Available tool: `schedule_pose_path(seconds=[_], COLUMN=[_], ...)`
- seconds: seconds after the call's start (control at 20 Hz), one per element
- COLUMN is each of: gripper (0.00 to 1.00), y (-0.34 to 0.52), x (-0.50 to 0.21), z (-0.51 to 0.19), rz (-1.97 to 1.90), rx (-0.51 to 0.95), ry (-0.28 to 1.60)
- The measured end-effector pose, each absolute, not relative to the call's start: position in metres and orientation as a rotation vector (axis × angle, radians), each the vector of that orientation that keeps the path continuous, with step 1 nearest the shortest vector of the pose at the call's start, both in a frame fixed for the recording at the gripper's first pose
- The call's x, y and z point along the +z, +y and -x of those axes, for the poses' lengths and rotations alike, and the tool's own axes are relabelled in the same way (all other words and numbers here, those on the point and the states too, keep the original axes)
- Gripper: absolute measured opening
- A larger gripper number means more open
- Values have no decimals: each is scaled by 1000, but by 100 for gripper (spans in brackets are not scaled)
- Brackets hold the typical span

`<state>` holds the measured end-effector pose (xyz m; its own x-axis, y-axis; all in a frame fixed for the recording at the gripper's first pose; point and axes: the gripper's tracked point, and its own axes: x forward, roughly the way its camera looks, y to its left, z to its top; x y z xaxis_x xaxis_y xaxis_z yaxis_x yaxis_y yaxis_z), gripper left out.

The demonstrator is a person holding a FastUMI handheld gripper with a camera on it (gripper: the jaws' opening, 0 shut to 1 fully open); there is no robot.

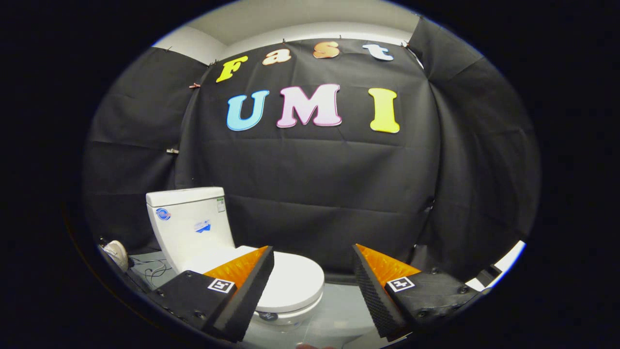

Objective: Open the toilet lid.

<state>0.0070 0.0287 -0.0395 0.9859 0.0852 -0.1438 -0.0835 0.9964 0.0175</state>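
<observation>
A white toilet stands on the floor ahead and to the left. Its lid (295, 278) lies flat and closed over the bowl. The tank (191, 225) rises behind the lid, against the black cloth wall. My gripper (312, 252) is open, fingers spread wide with nothing between them. The left finger (244, 286) overlaps the near left part of the lid in this view; the right finger (382, 286) is off to the right of the bowl. The lid's front rim shows between the two fingers, below their tips.
Pale grey floor (339, 310) spreads around the bowl. A small white object (117, 253) with thin cables (152, 269) lies on the floor left of the tank. Black cloth walls close the booth behind and on both sides.
</observation>
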Motion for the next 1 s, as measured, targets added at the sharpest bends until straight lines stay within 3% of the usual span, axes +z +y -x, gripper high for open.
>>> schedule_pose_path(seconds=[0.45, 0.7, 1.0], gripper=[98, 98, 99], y=[53, 96, 97], x=[-78, -151, -193], z=[-27, -34, -44], rz=[35, -46, -214], rx=[103, 211, 138], ry=[278, 512, 620])
